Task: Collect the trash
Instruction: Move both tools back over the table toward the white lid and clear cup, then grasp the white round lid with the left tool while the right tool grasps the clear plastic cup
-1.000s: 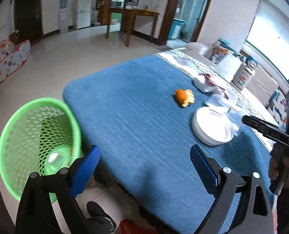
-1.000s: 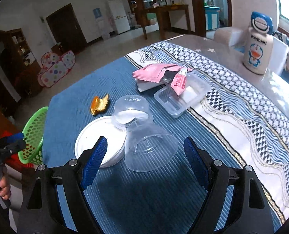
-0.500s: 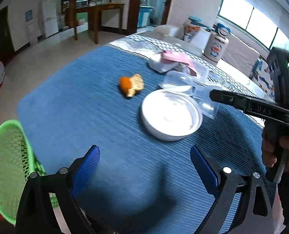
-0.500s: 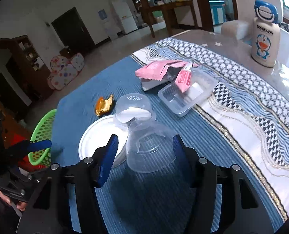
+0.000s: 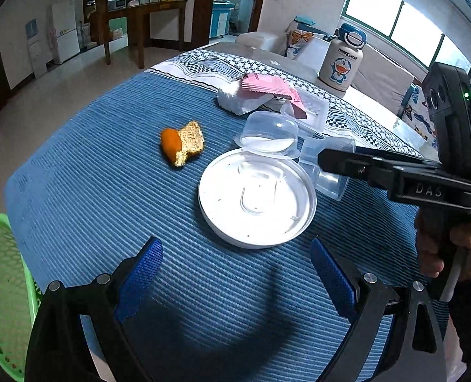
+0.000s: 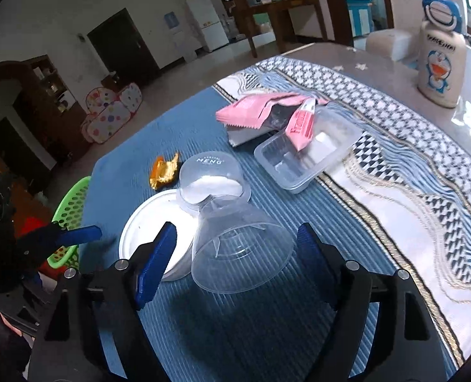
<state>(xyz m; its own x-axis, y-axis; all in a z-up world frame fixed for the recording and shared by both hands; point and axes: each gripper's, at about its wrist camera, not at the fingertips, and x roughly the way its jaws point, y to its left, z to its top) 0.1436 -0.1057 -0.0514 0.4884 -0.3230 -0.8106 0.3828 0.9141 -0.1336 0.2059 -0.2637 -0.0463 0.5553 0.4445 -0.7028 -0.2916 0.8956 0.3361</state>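
Trash lies on a blue table cloth (image 5: 101, 191): a white round lid (image 5: 257, 200), a clear cup on its side (image 6: 240, 254), a clear dome cup (image 6: 212, 178), an orange-gold wrapper (image 5: 182, 146), pink wrappers (image 6: 260, 111) and a clear tray (image 6: 302, 159). My left gripper (image 5: 235, 281) is open and empty, just short of the white lid. My right gripper (image 6: 235, 254) is open, its jaws on either side of the tipped cup, not touching. A green mesh basket (image 5: 0, 293) stands at the table's left edge.
A Doraemon bottle (image 6: 440, 51) stands on the patterned runner (image 6: 410, 172) at the far right. The right gripper's body (image 5: 404, 175) reaches in from the right in the left wrist view. Beyond the table is open floor with a wooden desk (image 5: 146, 16).
My left gripper swung from the basket toward the table and closed in on the white lid. My right gripper moved forward over the tipped cup, its jaws narrowed around it.
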